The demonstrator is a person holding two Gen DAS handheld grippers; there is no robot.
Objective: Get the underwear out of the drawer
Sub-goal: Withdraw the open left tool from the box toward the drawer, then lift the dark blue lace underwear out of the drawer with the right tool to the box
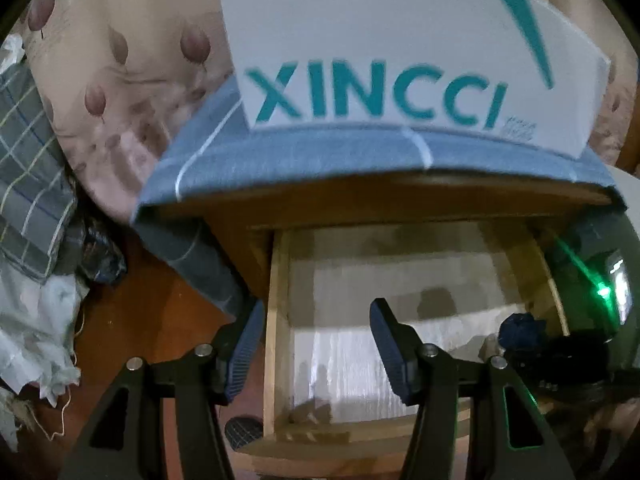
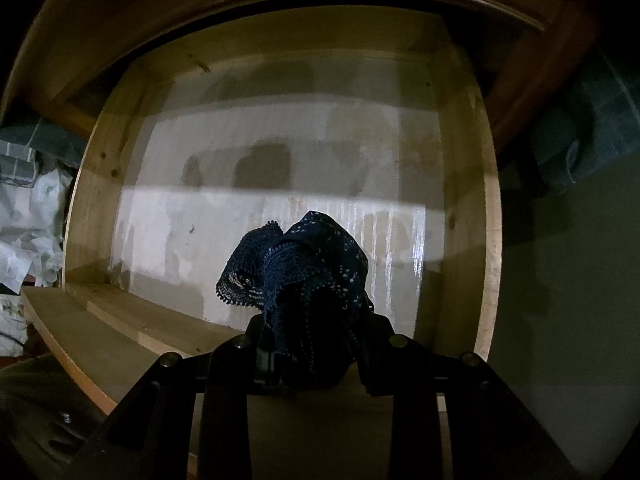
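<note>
**Right gripper holds lace underwear over open drawer; left gripper open, empty**

Bed [image 1: 120, 80] with floral cover fills the upper left of the left wrist view; a plaid cloth [image 1: 28, 160] hangs at its left edge, crumpled white fabric [image 1: 36, 320] below it on the red-brown floor [image 1: 152, 320].

Nightstand [image 1: 360, 208]: wooden, top covered by a blue cloth [image 1: 300, 152] with white lines, one corner draping over the left front corner. A white box [image 1: 400, 40] with teal "XINCCI" lettering stands on the cloth, towards the back edge.

Drawer [image 2: 486, 240]: pulled out under the nightstand top, pale wood walls, whitish liner on the bottom. Back half is in shadow, front half lit. Bottom looks bare apart from stains and shadow patches.

Right gripper [image 2: 312, 360]: points steeply down over the drawer's front edge, jaws nearly together and clamped on the underwear [image 2: 304, 280]. Fingertips are hidden by the fabric. In the left wrist view it shows dimly at the drawer's right front corner, a green light glowing beside it.

Left gripper [image 1: 318, 348]: jaws apart, nothing between the blue pads [image 1: 248, 344]. It straddles the drawer's left wall: one finger outside over the floor, the other over the drawer's inside.

Underwear: dark navy lace, bunched, scalloped trim visible. It sticks up from the right gripper's jaws, above the drawer's front part, off the liner. Also seen small in the left wrist view [image 1: 520, 328] near the drawer's right wall.
</note>
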